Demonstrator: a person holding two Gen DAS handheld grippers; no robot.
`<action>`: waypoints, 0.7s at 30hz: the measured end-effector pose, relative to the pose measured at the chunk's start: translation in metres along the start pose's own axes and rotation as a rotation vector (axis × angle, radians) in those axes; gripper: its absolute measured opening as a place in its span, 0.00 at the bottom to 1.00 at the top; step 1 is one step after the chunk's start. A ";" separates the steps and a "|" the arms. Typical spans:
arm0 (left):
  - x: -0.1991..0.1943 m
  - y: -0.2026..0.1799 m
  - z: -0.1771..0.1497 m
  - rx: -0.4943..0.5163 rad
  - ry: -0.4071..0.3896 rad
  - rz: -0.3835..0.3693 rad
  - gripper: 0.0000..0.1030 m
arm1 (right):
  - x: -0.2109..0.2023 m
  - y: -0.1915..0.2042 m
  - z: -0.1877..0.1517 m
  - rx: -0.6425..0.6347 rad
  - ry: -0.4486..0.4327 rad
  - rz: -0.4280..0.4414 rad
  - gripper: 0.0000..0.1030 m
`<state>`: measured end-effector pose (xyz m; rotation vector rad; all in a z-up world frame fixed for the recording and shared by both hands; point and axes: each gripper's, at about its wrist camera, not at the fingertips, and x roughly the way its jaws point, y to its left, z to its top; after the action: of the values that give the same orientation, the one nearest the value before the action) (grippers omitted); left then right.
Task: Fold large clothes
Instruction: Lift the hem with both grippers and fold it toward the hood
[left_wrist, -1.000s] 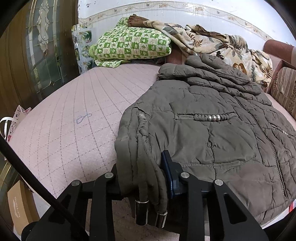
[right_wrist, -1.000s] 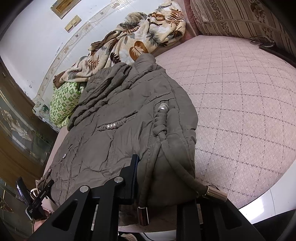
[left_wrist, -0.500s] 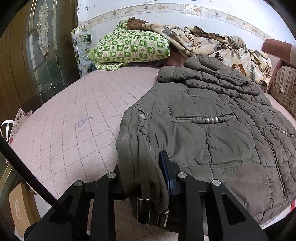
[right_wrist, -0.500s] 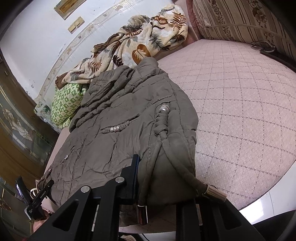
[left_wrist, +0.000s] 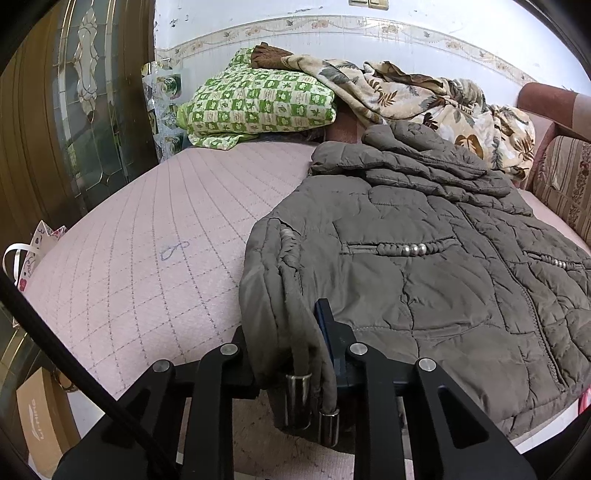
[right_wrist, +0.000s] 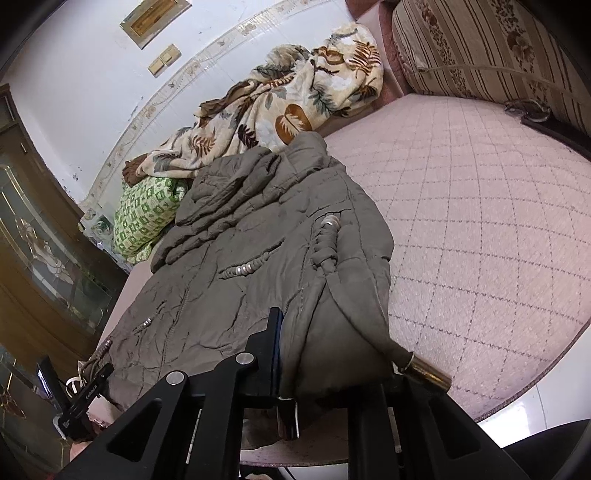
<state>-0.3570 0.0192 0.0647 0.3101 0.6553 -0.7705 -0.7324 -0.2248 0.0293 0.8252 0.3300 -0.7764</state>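
An olive quilted jacket (left_wrist: 424, 277) lies flat on the pink quilted bed (left_wrist: 147, 277), hood toward the wall. My left gripper (left_wrist: 286, 332) is at its near left hem corner. The jaws are closing, with bunched fabric pressed between them. Two metal cord ends (left_wrist: 299, 395) hang below the fingers. In the right wrist view the jacket (right_wrist: 258, 229) shows from the other side. My right gripper (right_wrist: 332, 350) is at the near right hem corner, its jaws also closing on a fold of fabric. A brass cord end (right_wrist: 428, 373) sticks out to the right. Fabric hides the right finger.
A green checked pillow (left_wrist: 258, 107) and a floral blanket (left_wrist: 424, 96) are piled at the wall. A striped cushion (right_wrist: 480, 44) lines the bed's right side. A glass-paned wooden door (left_wrist: 74, 110), a paper bag (left_wrist: 33, 254) and a cardboard box (left_wrist: 40, 424) stand on the left.
Both pairs of jaws have drawn a little closer on the hem corners. The jacket lies where it was and both hands have stayed in place.
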 end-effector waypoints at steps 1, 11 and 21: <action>-0.002 0.001 0.000 -0.001 -0.001 -0.003 0.22 | -0.002 0.001 0.000 0.000 -0.003 0.004 0.14; -0.019 0.008 0.007 -0.018 -0.015 -0.024 0.22 | -0.017 0.006 0.007 -0.002 -0.024 0.044 0.14; -0.032 0.008 0.031 -0.016 -0.062 -0.034 0.22 | -0.024 0.015 0.032 -0.010 -0.055 0.084 0.14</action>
<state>-0.3551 0.0266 0.1087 0.2601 0.6094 -0.8039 -0.7386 -0.2310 0.0707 0.8020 0.2487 -0.7167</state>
